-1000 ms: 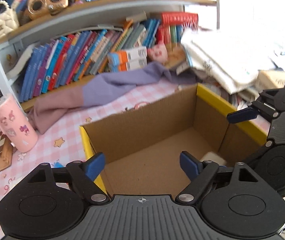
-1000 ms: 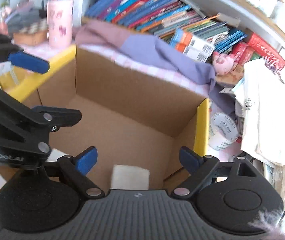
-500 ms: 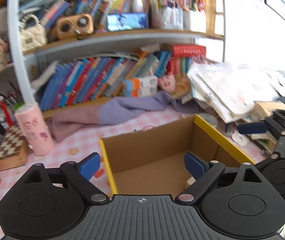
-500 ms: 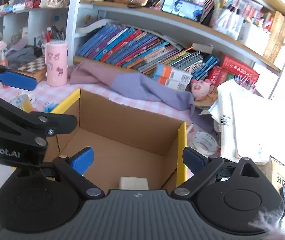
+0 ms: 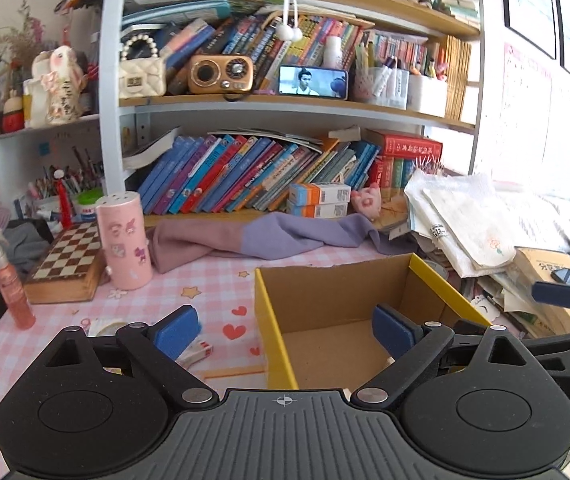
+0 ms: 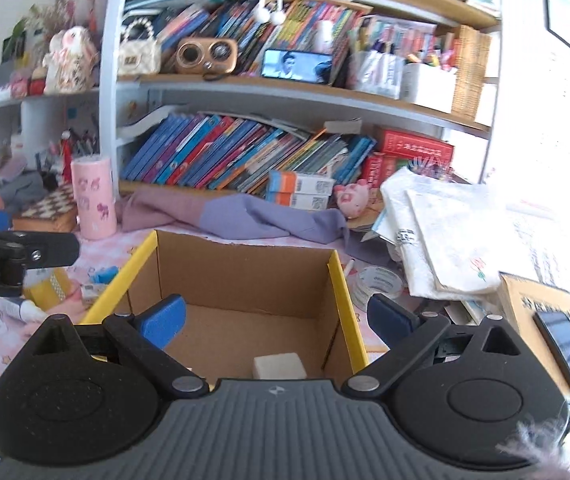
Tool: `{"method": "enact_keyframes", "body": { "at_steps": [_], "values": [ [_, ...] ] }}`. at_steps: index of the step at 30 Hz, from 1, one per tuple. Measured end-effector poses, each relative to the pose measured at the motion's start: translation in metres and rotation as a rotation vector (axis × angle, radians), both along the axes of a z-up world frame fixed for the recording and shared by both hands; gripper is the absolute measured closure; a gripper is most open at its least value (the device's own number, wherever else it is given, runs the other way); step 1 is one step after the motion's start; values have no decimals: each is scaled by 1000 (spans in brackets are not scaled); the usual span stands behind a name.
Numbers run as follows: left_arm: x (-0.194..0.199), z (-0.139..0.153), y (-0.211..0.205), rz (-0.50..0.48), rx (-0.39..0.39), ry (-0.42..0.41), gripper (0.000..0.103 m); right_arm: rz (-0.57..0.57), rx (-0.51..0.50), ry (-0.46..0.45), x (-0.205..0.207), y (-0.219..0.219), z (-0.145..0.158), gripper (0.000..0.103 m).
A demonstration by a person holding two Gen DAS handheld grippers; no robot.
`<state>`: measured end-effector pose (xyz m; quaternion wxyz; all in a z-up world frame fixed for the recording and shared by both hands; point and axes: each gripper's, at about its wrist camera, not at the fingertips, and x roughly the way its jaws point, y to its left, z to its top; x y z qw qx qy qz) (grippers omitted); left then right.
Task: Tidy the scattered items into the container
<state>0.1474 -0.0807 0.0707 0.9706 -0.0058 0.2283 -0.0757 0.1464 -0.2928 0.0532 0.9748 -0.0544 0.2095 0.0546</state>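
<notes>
A cardboard box (image 5: 337, 292) with yellow rims stands open on the pink checked tablecloth. In the right wrist view a white block (image 6: 279, 365) lies on the floor of the box (image 6: 245, 272), near its front. My left gripper (image 5: 285, 332) is open and empty, level with the box's left front corner. My right gripper (image 6: 277, 320) is also open and empty, held before the box's near side. Loose items lie around: a tape roll (image 6: 377, 280), a white pen (image 6: 349, 268), a yellow packet (image 6: 47, 288), a small striped packet (image 5: 197, 350).
A pink cylinder (image 5: 125, 240), a chessboard box (image 5: 69, 264) and a spray bottle (image 5: 13, 284) stand at the left. A purple cloth (image 5: 265, 236) lies behind the box before a bookshelf. Piled papers and bags (image 5: 465, 232) crowd the right side.
Both grippers have drawn back and risen from inside the box, so the box looks smaller and the shelves show. Their jaws have spread wider. The white block stays in the box.
</notes>
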Motion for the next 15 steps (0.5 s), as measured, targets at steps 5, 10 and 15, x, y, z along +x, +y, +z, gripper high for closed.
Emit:
{"method": "enact_keyframes", "body": {
  "at_steps": [5,10,15],
  "values": [
    [-21,-7,25,-5,-48,7,7,-101,24,-31,-31,14,-1,4],
    [-42,-18,46,-18,-56,29,4,-138,36,-14,-58,37,-3,4],
    [-52,-30,69,-8,-72,107,4,-207,46,48,-77,62,-12,3]
  ]
}}
